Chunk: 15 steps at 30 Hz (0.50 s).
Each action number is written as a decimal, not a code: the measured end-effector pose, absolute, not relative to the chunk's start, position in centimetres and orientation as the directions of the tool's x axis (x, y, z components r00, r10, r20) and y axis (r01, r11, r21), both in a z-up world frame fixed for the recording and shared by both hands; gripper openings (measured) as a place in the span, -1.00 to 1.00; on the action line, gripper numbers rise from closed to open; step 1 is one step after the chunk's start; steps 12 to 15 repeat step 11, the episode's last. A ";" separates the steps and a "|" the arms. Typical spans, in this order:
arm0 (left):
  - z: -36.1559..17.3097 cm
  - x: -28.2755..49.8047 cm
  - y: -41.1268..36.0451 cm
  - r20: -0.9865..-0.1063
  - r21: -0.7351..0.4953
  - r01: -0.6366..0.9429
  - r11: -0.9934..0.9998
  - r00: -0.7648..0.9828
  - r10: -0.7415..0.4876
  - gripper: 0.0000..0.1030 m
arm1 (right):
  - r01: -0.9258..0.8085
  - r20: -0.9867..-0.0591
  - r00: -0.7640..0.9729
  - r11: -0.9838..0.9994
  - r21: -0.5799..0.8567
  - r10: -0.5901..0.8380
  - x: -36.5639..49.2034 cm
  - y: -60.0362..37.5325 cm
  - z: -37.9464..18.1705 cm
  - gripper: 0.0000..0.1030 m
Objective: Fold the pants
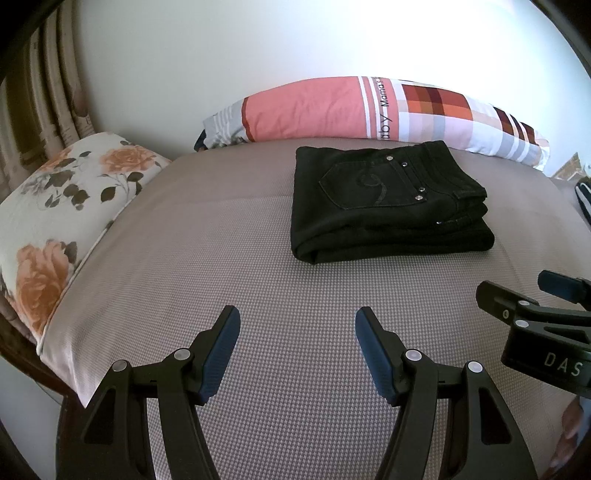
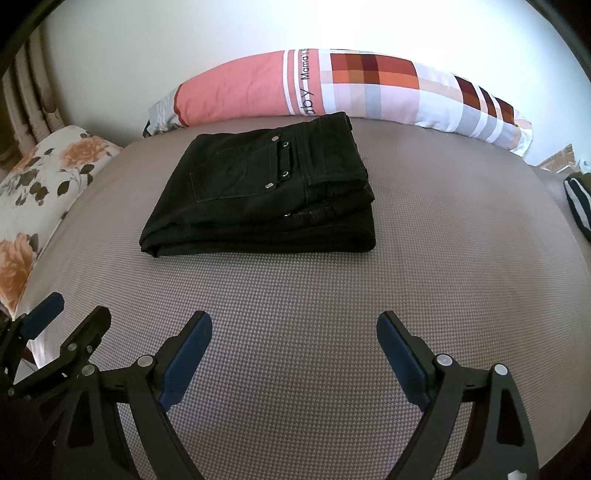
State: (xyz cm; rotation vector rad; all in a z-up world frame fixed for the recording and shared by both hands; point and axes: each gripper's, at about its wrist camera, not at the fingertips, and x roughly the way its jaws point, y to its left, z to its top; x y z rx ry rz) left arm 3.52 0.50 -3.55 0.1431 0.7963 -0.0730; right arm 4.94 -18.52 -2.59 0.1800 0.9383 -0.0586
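Black jeans (image 1: 384, 203) folded, stacked on far bed (image 1: 258, 277). Soft, thick denim, weighty; grip at near folded edge. Left hand-held gripper (image 1: 295, 332) and right hand-held gripper (image 2: 293, 336) spread, empty.

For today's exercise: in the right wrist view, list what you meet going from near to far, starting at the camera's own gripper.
right gripper → grey bedsheet → folded black pants → pink and checked pillow → white wall
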 end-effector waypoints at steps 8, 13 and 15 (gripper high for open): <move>-3.7 3.5 0.5 -0.719 0.102 0.131 0.986 0.694 -0.018 0.28 | 0.130 -0.807 0.590 0.983 0.127 0.026 4.9 -18.6 -2.6 0.73; -3.8 3.6 0.5 -0.723 0.098 0.135 0.986 0.690 -0.022 0.28 | 0.129 -0.807 0.590 0.983 0.128 0.028 4.9 -18.5 -2.7 0.73; -3.8 3.6 0.5 -0.723 0.098 0.135 0.986 0.690 -0.022 0.28 | 0.129 -0.807 0.590 0.983 0.128 0.028 4.9 -18.5 -2.7 0.73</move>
